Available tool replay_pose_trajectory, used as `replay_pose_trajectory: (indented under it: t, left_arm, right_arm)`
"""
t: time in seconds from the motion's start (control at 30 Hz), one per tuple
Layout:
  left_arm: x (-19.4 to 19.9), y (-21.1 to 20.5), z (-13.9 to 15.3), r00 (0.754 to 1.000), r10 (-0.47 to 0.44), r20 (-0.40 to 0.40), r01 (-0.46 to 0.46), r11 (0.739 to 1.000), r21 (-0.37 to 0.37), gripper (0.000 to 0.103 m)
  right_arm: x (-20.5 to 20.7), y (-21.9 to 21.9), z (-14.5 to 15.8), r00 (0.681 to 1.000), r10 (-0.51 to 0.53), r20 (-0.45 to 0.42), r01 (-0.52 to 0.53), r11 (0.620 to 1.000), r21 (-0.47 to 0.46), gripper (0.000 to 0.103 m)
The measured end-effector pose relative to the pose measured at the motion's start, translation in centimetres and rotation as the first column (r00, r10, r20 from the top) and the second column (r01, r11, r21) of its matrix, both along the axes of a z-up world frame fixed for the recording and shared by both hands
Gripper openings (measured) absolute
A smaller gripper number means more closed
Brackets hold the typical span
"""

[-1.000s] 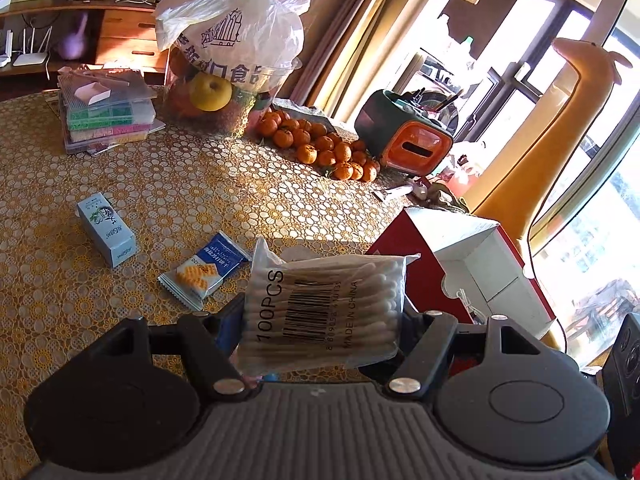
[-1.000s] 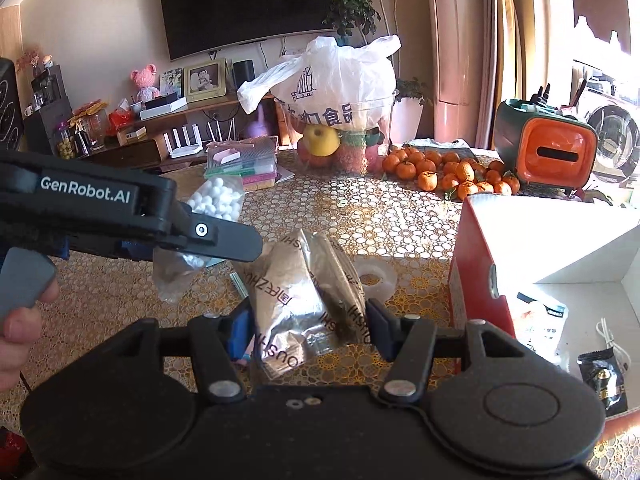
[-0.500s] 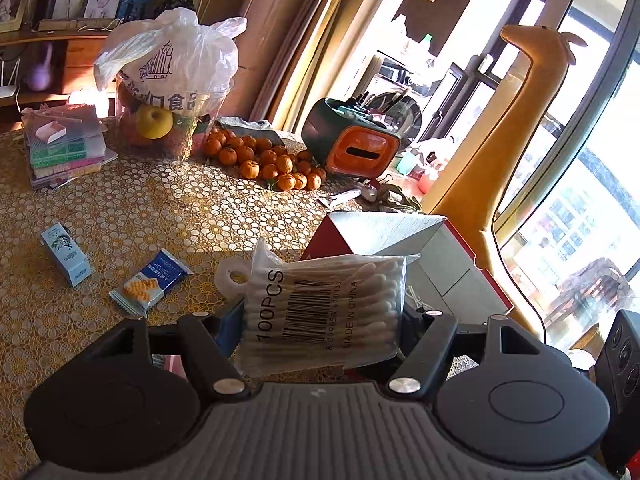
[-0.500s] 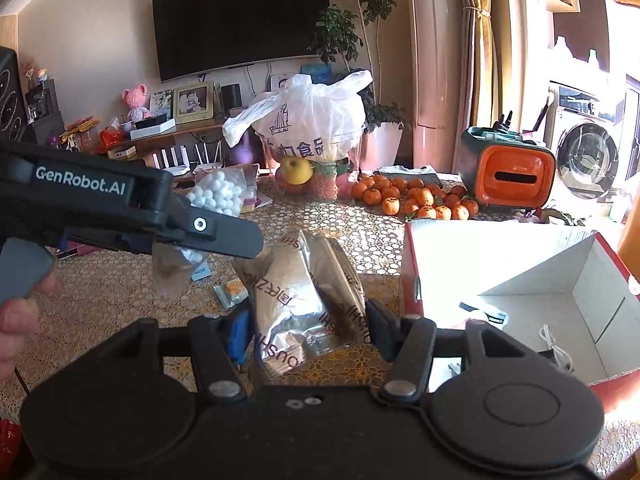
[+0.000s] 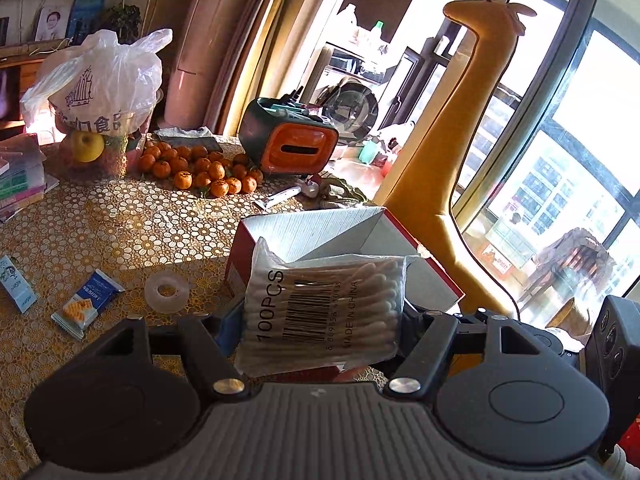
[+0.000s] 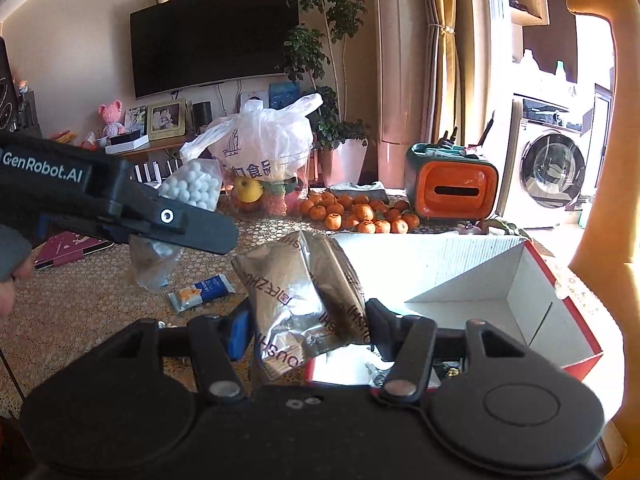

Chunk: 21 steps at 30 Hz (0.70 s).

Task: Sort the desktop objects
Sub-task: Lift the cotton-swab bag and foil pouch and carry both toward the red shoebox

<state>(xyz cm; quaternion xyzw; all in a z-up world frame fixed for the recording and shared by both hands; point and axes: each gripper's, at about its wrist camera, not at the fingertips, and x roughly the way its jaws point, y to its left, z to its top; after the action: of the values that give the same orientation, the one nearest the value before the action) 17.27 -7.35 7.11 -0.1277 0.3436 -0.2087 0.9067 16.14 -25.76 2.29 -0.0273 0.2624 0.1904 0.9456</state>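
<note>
Swab pack (image 5: 324, 312) clamped, foil pouch (image 6: 304, 304) pinched (both aloft) — box (image 6: 460, 272) below

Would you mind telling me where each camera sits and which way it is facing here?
Left wrist: on the left tongs, facing their held cotton swab pack, the red box and the window; no hand shows.
Right wrist: on the right tongs, facing their foil packet, the box and the TV wall; the left tongs and a fingertip show at left.
Shared: box, oranges, biscuit packet.
</note>
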Motion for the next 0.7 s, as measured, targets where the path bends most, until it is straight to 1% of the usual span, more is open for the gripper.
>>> replay_pose_trajectory:
  t: [0.23,0.47,0.7]
  left_arm:
    - [1.0,-3.3,0.1,0.999,-0.048,-0.004,0.048,0.998,0.033,0.072]
    - [2.5,-6.1,-0.6,0.997,-0.080,-0.019,0.081,0.994,0.070,0.072]
    - [4.6,-9.3,-1.3,0.990,-0.141,-0.011,0.141,0.981,0.133,0.072]
  right_arm:
    - [0.4,-4.0,0.2,0.999,-0.051,0.010,0.051,0.999,-0.017,0.058]
    - [1.5,-7.2,-0.1,0.996,-0.094,0.011,0.094,0.995,-0.033,0.058]
    - [3.2,-10.0,-0.2,0.992,-0.122,0.012,0.123,0.991,-0.057,0.058]
